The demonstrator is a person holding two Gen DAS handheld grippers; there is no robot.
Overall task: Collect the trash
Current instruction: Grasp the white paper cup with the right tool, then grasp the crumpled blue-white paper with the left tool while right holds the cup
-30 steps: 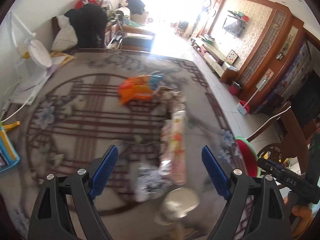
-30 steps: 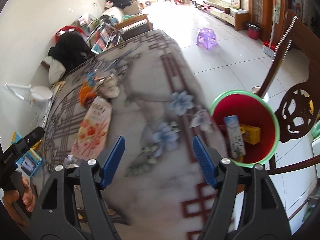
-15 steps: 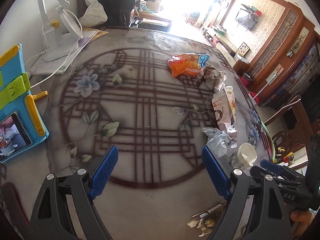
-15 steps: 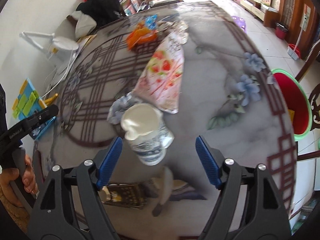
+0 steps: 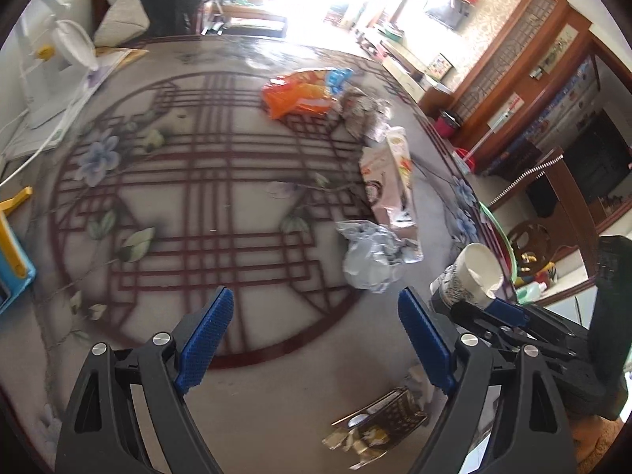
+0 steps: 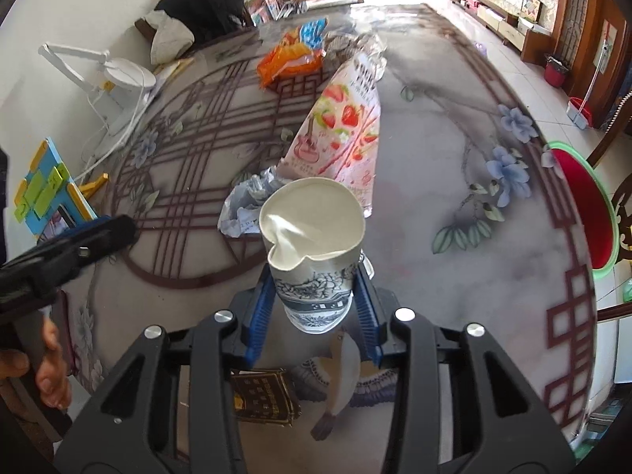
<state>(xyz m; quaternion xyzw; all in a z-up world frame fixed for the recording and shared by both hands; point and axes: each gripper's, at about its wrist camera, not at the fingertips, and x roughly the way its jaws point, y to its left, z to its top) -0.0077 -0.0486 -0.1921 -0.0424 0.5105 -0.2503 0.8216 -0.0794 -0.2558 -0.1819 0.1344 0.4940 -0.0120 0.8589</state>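
the right gripper (image 6: 316, 308) is closing on a dented paper cup (image 6: 314, 245), pads squeezing its base at 6 o'clock on the table (image 6: 454, 276). the left gripper (image 5: 316, 339) gapes wide, empty. the thin wall could buckle and let the cup slip before the red bin (image 6: 584, 209).

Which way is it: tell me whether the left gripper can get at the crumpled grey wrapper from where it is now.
Probably yes. The left gripper is open and empty, and the crumpled grey wrapper lies just ahead of it on bare table. The right gripper, closing on the paper cup, stands off to the side.
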